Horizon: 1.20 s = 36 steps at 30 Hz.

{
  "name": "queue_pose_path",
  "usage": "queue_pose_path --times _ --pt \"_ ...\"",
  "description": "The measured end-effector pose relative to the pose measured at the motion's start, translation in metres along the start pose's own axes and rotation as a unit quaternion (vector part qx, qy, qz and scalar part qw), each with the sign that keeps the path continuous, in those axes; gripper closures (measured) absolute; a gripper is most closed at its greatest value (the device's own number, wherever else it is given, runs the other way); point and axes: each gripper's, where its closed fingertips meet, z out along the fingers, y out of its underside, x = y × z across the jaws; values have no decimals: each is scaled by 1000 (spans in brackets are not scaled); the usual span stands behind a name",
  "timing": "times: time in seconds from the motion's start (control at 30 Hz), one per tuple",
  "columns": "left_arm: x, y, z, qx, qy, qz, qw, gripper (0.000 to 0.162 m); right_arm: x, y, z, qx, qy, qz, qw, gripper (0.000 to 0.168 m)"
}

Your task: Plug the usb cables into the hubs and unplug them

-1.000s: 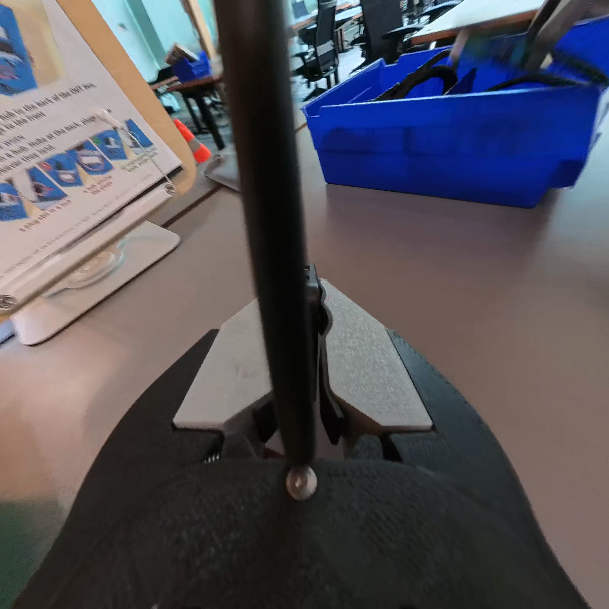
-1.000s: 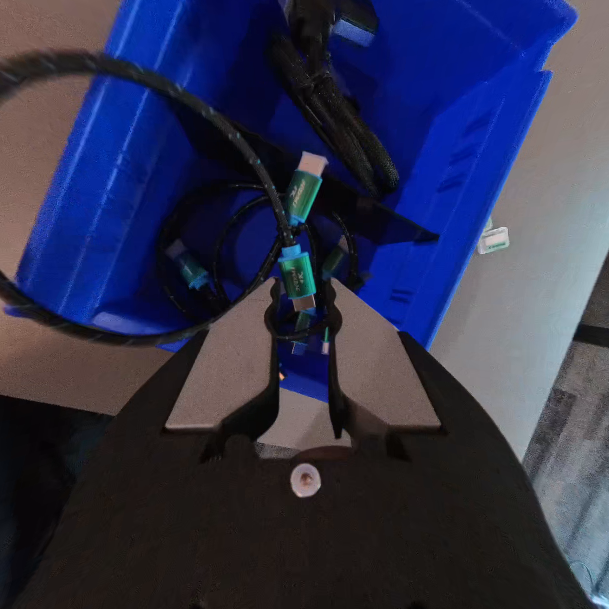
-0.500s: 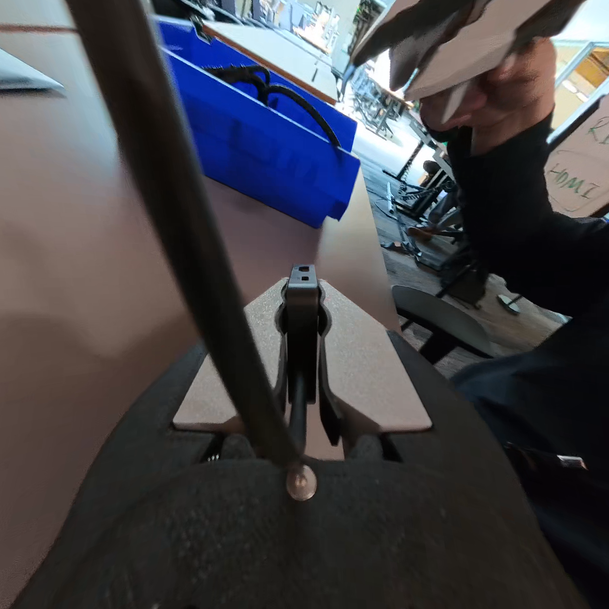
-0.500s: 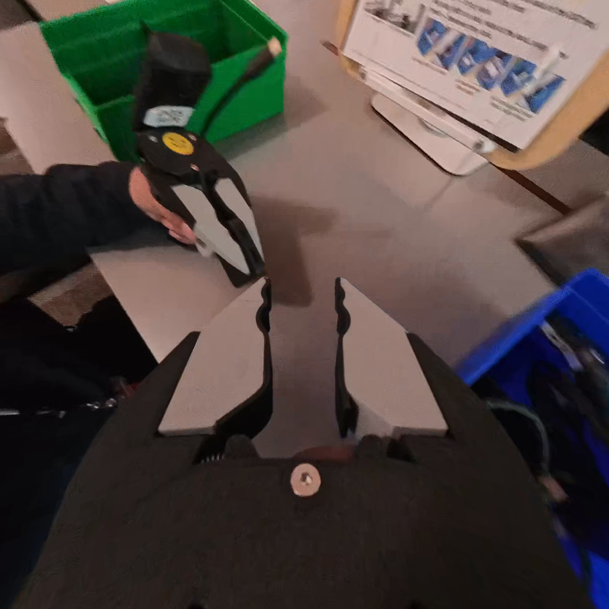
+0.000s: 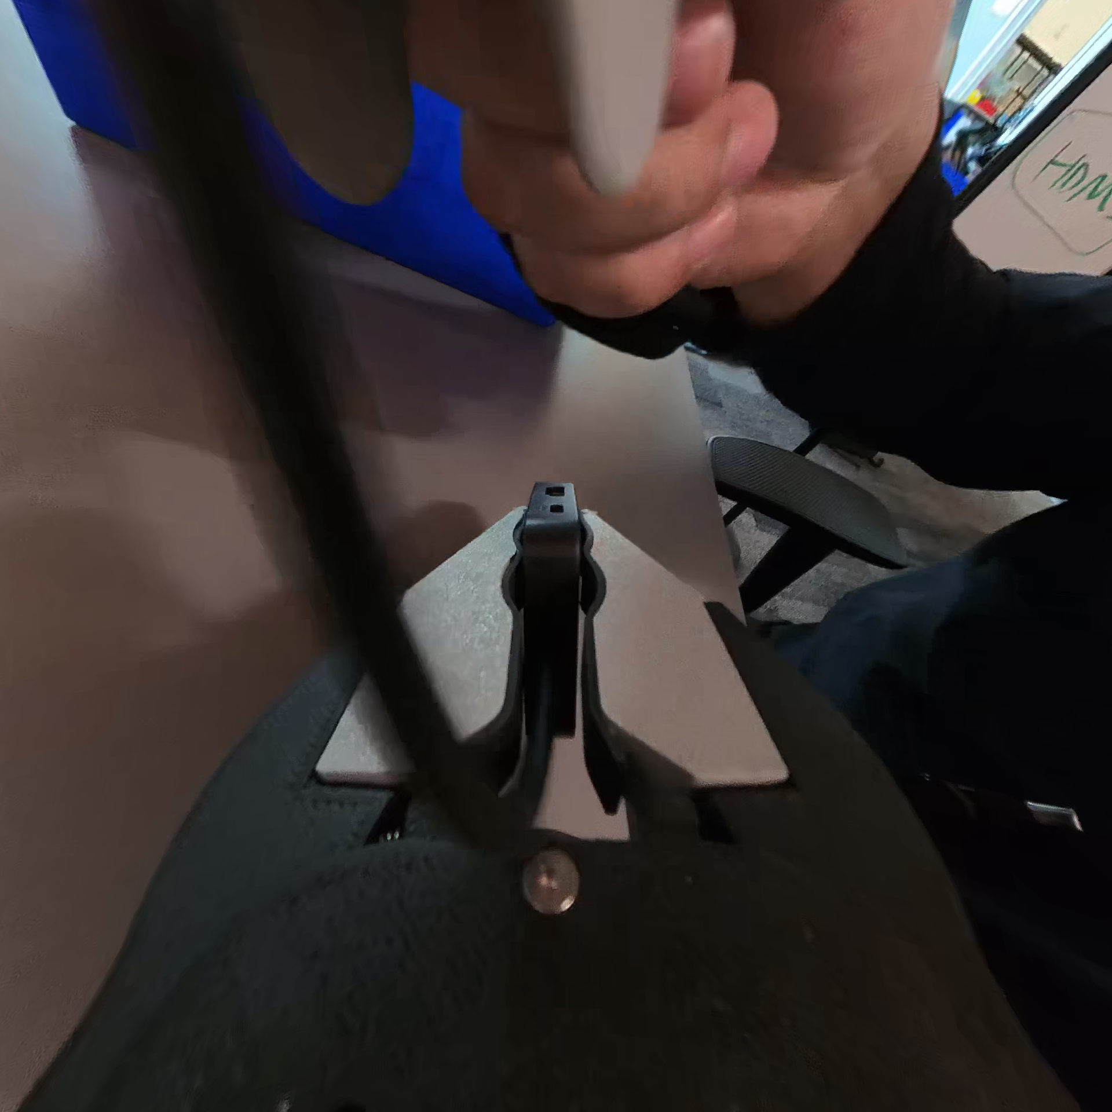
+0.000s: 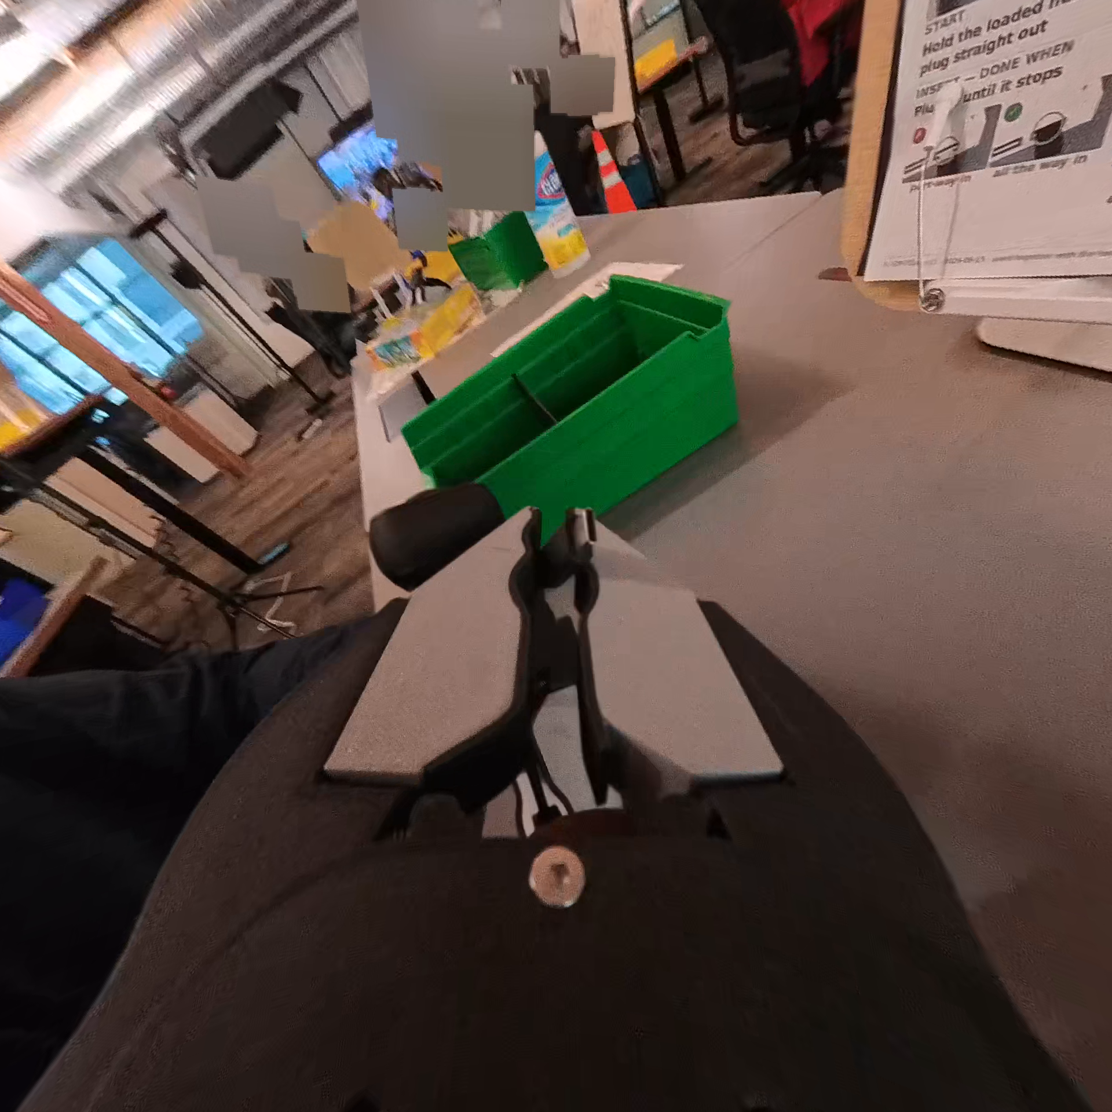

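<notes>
My left gripper is shut on a black cable plug whose tip sticks out past the fingertips. Its thick black cable runs up and to the left, blurred, close to the lens. A hand holding the other gripper hangs just above and ahead. My right gripper is nearly closed on a small plug; the metal tip shows between the fingertips. It is held over the grey table, pointing toward an empty green bin with a divider.
A blue bin stands behind the hand. An instruction sheet on a stand is at the right. A black rounded chair part sits by the table edge. A chair and a dark-clothed person are beside the table. There is about 15 cm between the tips of the two grippers.
My right gripper left the blue bin, swung across the table toward the green bin and closed from open. My left gripper turned toward the table edge; the hand came close.
</notes>
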Motion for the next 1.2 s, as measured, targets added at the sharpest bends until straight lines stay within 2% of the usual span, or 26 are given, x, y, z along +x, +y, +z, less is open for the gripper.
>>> queue_pose_path --times 0.1,0.3,0.47,0.57,0.67,0.73,0.77,0.8,0.87,1.03,1.13,1.2 --pt "-2 3 2 -11 -10 -1 1000 150 -5 -12 -13 50 -47 26 997 168" --pt "-10 -7 -3 22 -21 -20 999 149 3 -26 -62 77 2 -20 997 168" --pt "-1 -9 0 25 -6 2 1000 150 -10 -29 -70 66 47 -86 993 168" --pt "11 -12 -2 37 33 -1 999 150 -21 -32 -69 66 57 -118 989 168" --pt "19 -11 -4 36 64 -19 997 141 -38 -39 -72 85 41 -135 986 168" --pt "19 -3 0 13 64 -21 998 127 -51 -50 -77 108 20 -130 985 168" --pt "17 -2 2 8 56 -16 998 125 -57 -53 -79 113 6 -128 985 168" --pt "16 -4 3 12 46 -5 999 127 -63 -54 -78 113 -7 -124 986 168" --pt "15 -10 2 30 36 25 999 147 -71 -52 -76 110 -20 -121 986 168" --pt "11 -13 0 35 1 75 997 150 -69 -51 -80 108 4 -147 983 168" --pt "1 -15 -6 36 -32 79 996 151 -54 -43 -95 70 35 -174 982 167" --pt "-15 -12 -11 21 -76 81 994 151 -32 -31 -111 17 82 -192 978 153"
